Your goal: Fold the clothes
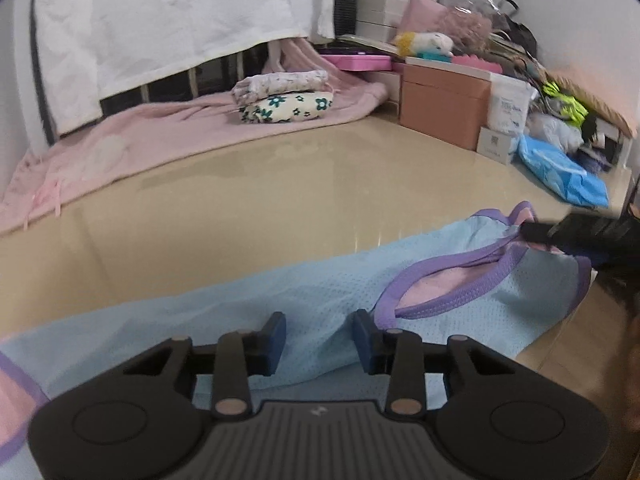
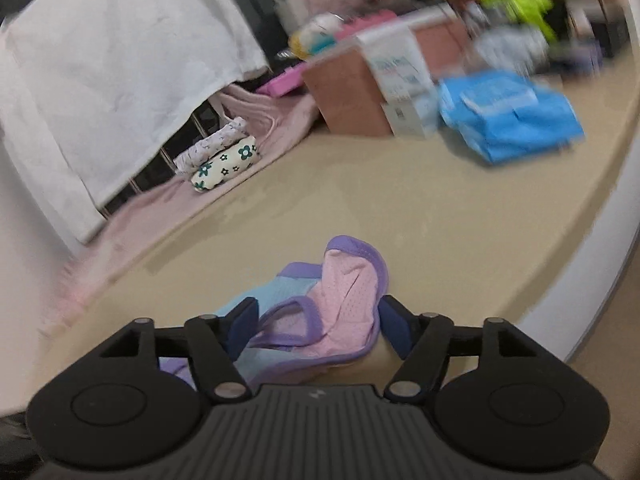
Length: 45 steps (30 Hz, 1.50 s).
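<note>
Beige and glossy, the table (image 1: 248, 200) is mostly bare in the middle, with all the clutter pushed to the far edge: a pink blanket (image 1: 132, 152) along the back under a hanging white sheet (image 1: 160, 24), two folded garments (image 1: 284, 98) stacked on it, then a brown box (image 1: 444, 100), a blue plastic package (image 1: 560, 172) and a pile of odds and ends in the corner.

Your job piece, the light blue mesh top (image 1: 304, 296) with purple trim and pink lining, is spread across the near edge. Your left claw (image 1: 320, 340) sits partly open with the blue fabric bunched up between its pads, not clearly pinched. Your right claw (image 2: 316, 326) is also partly open, straddling the pink and purple end of the top, with its right pad clear of the cloth.
</note>
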### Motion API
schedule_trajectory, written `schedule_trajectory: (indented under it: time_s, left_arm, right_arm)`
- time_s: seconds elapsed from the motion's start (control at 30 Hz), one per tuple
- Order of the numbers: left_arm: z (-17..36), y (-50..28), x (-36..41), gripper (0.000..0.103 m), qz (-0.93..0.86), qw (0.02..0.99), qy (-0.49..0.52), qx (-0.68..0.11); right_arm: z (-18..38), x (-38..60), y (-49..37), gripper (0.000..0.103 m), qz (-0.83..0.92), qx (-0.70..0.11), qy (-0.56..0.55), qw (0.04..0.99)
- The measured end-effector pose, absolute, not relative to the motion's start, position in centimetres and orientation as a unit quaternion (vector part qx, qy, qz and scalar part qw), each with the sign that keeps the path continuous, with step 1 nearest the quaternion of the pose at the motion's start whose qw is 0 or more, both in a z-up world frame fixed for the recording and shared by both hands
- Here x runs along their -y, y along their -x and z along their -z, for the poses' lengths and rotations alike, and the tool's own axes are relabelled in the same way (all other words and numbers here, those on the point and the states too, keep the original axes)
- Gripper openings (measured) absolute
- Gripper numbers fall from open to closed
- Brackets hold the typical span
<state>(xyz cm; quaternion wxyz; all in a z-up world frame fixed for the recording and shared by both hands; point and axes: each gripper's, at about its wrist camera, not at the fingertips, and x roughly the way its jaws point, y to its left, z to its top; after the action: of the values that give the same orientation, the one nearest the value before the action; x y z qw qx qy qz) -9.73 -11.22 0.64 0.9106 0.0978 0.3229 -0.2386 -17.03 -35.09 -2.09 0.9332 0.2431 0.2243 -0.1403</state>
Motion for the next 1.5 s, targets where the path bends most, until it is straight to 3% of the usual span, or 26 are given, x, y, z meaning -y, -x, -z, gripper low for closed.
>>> schedule_trajectory:
  time_s: [0.07, 0.17, 0.23, 0.4, 0.57, 0.63, 0.73, 0.8, 0.87, 1.0, 1.07, 1.13, 1.17, 1.2, 1.27, 1.5]
  left_arm:
    - [-0.7, 9.9, 11.2, 0.037, 0.235, 0.912, -0.095, -0.322]
    - [-0.7, 9.8, 11.2, 0.045, 0.225, 0.917, -0.093, -0.317]
    - [-1.3, 9.5, 10.1, 0.045, 0.227, 0.914, -0.071, -0.329]
    - [-5.2, 9.3, 1.8, 0.048, 0.189, 0.929, 0.057, -0.314]
    - [-6.1, 10.1, -5.4, 0.052, 0.074, 0.946, 0.081, -0.305]
    - [-5.5, 10.3, -7.2, 0.052, 0.061, 0.940, 0.098, -0.320]
    - [-4.8, 10.3, -7.2, 0.052, 0.074, 0.933, 0.100, -0.337]
    - [-4.6, 10.0, -6.6, 0.052, 0.095, 0.930, 0.095, -0.342]
    - [-4.7, 9.4, -5.1, 0.053, 0.130, 0.926, 0.096, -0.341]
    - [-4.6, 8.8, -0.5, 0.057, 0.211, 0.910, 0.081, -0.347]
    - [-3.8, 8.5, 1.9, 0.056, 0.221, 0.907, 0.056, -0.354]
    - [-2.9, 7.7, 3.0, 0.031, 0.216, 0.902, 0.048, -0.370]
    - [-2.5, 7.3, 3.3, 0.009, 0.211, 0.899, 0.050, -0.379]
    - [-2.2, 6.8, 3.5, 0.007, 0.208, 0.896, 0.054, -0.388]
    - [-2.0, 6.2, 2.6, 0.008, 0.210, 0.890, 0.091, -0.395]
    - [-1.9, 5.1, 0.3, 0.009, 0.206, 0.876, 0.154, -0.407]
  right_arm:
    - [2.7, 33.2, 16.3, 0.007, 0.161, -0.216, -0.173, 0.947]
    - [3.1, 32.1, 16.4, 0.007, 0.167, -0.198, -0.124, 0.958]
    - [2.7, 32.3, 16.7, 0.006, 0.152, -0.185, -0.129, 0.962]
    - [-1.7, 29.1, 17.6, 0.006, 0.066, -0.115, -0.072, 0.989]
    - [-2.0, 20.2, 16.1, 0.007, -0.079, -0.120, -0.008, 0.990]
    - [0.0, 16.8, 14.8, 0.009, -0.126, -0.164, 0.033, 0.978]
    - [1.4, 15.8, 14.2, 0.031, -0.167, -0.205, 0.038, 0.964]
    - [0.3, 17.0, 15.7, 0.061, -0.189, -0.192, 0.029, 0.962]
    - [-1.3, 18.6, 17.8, 0.072, -0.209, -0.174, 0.027, 0.962]
    - [-3.5, 22.4, 21.4, 0.072, -0.219, -0.151, 0.036, 0.963]
    - [-3.2, 23.4, 22.1, 0.072, -0.216, -0.178, 0.067, 0.958]
    - [-2.1, 23.1, 21.7, 0.071, -0.208, -0.203, 0.087, 0.953]
    - [-1.2, 22.7, 21.0, 0.061, -0.204, -0.218, 0.095, 0.949]
    - [-0.3, 22.3, 20.3, 0.032, -0.200, -0.234, 0.103, 0.946]
    - [1.1, 21.5, 19.2, 0.005, -0.187, -0.248, 0.119, 0.943]
    - [-1.1, 22.1, 16.3, 0.005, -0.165, -0.187, 0.029, 0.968]
